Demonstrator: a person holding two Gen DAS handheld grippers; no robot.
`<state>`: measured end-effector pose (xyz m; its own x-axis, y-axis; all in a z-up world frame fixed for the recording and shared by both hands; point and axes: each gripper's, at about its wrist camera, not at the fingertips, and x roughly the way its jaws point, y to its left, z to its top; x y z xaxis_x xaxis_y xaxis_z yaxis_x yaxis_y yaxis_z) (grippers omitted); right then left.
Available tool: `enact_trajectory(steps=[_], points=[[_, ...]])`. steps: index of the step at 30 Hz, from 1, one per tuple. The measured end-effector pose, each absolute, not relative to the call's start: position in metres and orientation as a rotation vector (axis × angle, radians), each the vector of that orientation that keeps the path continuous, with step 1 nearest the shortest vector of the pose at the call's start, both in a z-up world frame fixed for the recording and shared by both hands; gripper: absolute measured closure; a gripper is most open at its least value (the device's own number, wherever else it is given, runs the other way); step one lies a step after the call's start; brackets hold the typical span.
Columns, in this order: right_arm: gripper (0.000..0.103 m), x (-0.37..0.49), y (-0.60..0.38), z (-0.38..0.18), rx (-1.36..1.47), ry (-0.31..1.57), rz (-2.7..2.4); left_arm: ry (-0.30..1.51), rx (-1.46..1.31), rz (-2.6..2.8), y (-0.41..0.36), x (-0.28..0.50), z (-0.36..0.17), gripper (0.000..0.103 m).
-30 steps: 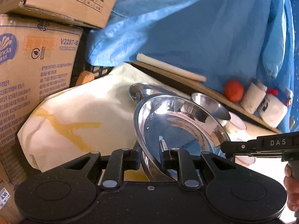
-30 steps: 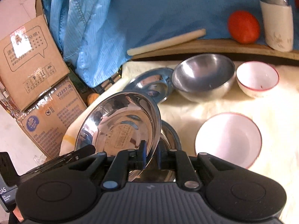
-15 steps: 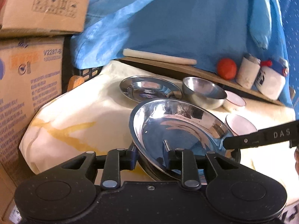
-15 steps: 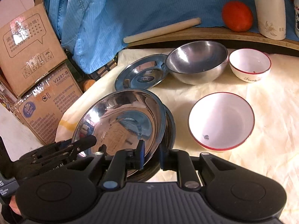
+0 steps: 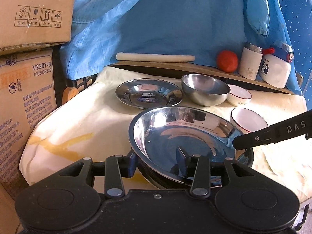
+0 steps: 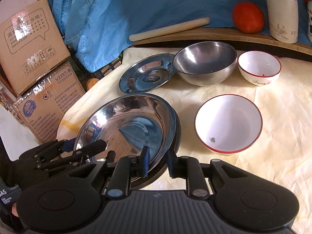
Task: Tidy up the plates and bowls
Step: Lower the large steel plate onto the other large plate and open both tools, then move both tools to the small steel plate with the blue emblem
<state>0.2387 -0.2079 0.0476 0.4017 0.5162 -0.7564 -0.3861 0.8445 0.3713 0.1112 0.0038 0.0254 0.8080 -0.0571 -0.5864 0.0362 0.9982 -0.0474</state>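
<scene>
- A cream cloth (image 6: 273,117) is spread over a table, and steel and ceramic dishes are set out on it.
- A shiny steel plate (image 5: 181,136) is seen lying tilted on a second steel plate (image 6: 176,128), nearest the cameras.
- The left gripper (image 5: 157,162) is placed around the top plate's near rim; its jaws have just been opening, and the blue pads are seen standing apart from the rim.
- The right gripper (image 6: 157,161) is set astride the rim on the other side; its jaws have also just been opening, spread only a little, with a gap visible beside each pad.
- A third steel plate (image 6: 146,76) is laid farther back, touching a steel bowl (image 6: 204,64).
- A small white bowl with a red rim (image 6: 259,68) is found just beside the steel bowl; a larger white bowl (image 6: 228,122) is set nearer, beside the stacked plates.
- Blue fabric (image 5: 175,19) is draped behind, with cardboard boxes (image 5: 25,78) stacked at the left.
</scene>
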Motion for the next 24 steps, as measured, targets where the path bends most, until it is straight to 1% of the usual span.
enact_trajectory(steps=[2, 6, 8, 10, 13, 14, 15, 16, 18, 19, 21, 22, 24], points=[[0.079, 0.238, -0.206, 0.049, 0.134, 1.007, 0.576, 0.631, -0.028, -0.05, 0.005, 0.111, 0.025, 0.058], [0.077, 0.237, -0.204, 0.05, 0.111, 0.999, 0.568, 0.641, -0.004, -0.043, 0.004, 0.112, 0.023, 0.053], [0.076, 0.237, -0.205, 0.052, 0.107, 0.984, 0.567, 0.64, 0.009, -0.037, 0.004, 0.111, 0.022, 0.047], [0.076, 0.237, -0.207, 0.054, 0.112, 0.974, 0.567, 0.635, 0.016, -0.044, 0.004, 0.112, 0.022, 0.038], [0.076, 0.237, -0.21, 0.057, 0.112, 0.961, 0.565, 0.636, 0.016, -0.052, 0.004, 0.113, 0.021, 0.033], [0.074, 0.236, -0.21, 0.057, 0.112, 0.958, 0.566, 0.632, 0.009, -0.054, 0.005, 0.113, 0.021, 0.031], [0.069, 0.236, -0.211, 0.058, 0.113, 0.955, 0.567, 0.627, 0.001, -0.054, 0.007, 0.113, 0.022, 0.025], [0.067, 0.236, -0.212, 0.059, 0.116, 0.95, 0.568, 0.617, -0.01, -0.055, 0.01, 0.113, 0.024, 0.021], [0.054, 0.236, -0.215, 0.061, 0.129, 0.938, 0.57, 0.593, -0.042, -0.05, 0.018, 0.114, 0.028, 0.015], [0.051, 0.237, -0.216, 0.063, 0.139, 0.93, 0.57, 0.583, -0.06, -0.042, 0.023, 0.116, 0.03, 0.011], [0.041, 0.241, -0.217, 0.066, 0.159, 0.911, 0.573, 0.567, -0.084, -0.016, 0.033, 0.122, 0.035, 0.009], [0.039, 0.244, -0.219, 0.067, 0.172, 0.898, 0.572, 0.559, -0.094, -0.003, 0.037, 0.127, 0.037, 0.007], [0.031, 0.251, -0.221, 0.07, 0.205, 0.876, 0.569, 0.547, -0.12, 0.028, 0.047, 0.138, 0.041, 0.004]])
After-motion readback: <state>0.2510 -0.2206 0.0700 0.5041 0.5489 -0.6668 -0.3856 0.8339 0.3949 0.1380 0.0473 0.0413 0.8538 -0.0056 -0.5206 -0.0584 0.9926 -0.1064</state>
